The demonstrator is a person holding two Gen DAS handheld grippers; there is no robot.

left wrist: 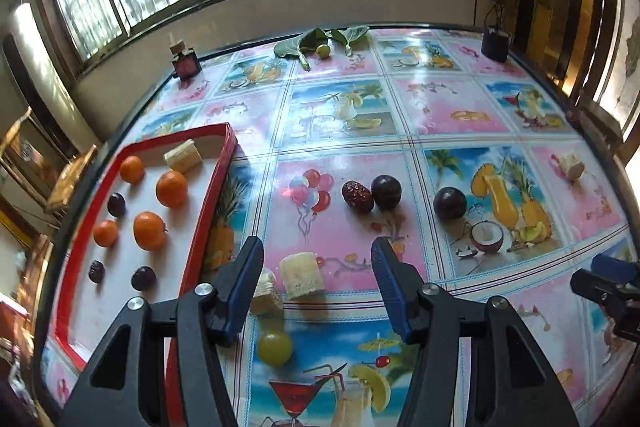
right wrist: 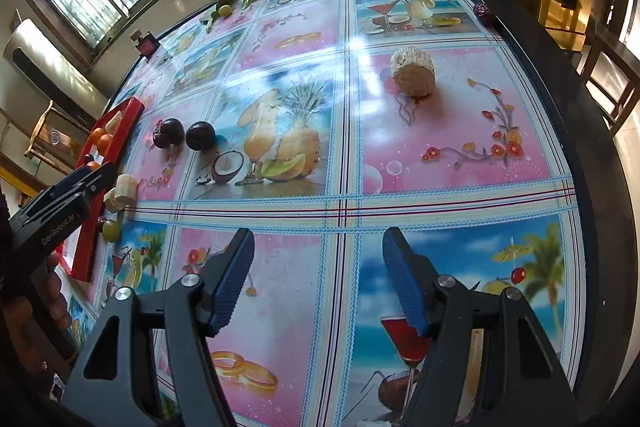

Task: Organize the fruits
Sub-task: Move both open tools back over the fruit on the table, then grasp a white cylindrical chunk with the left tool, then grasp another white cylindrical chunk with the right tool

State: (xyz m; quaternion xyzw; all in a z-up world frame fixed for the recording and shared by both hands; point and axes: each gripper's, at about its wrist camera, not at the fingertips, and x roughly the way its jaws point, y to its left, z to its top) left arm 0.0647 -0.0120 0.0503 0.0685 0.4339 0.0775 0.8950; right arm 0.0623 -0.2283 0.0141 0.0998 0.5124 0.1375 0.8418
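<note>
We hold the left gripper (left wrist: 318, 283) over the near part of the table (left wrist: 460, 107), its jaws wide open with nothing between them. Just beyond its fingertips stand two pale banana chunks (left wrist: 301, 275), touching each other, and a green grape (left wrist: 274, 347) lies nearer still, below the left finger. To the left sits the red tray (left wrist: 218, 187), which holds four oranges (left wrist: 172, 189), three dark plums (left wrist: 116, 204), another banana piece (left wrist: 183, 157) at its far end, and a small wrinkled date (left wrist: 96, 271). Farther out on the bare cloth, a red date (left wrist: 357, 196) touches a plum (left wrist: 386, 192), and another plum (left wrist: 450, 203) lies apart to the right. One more banana chunk (left wrist: 571, 165) stands well off near the right edge. The right gripper (right wrist: 318, 281) hangs over the near right of the table, jaws likewise spread and empty. At the far edge we see green leaves (left wrist: 316, 41) around a small green fruit (left wrist: 323, 50).
</note>
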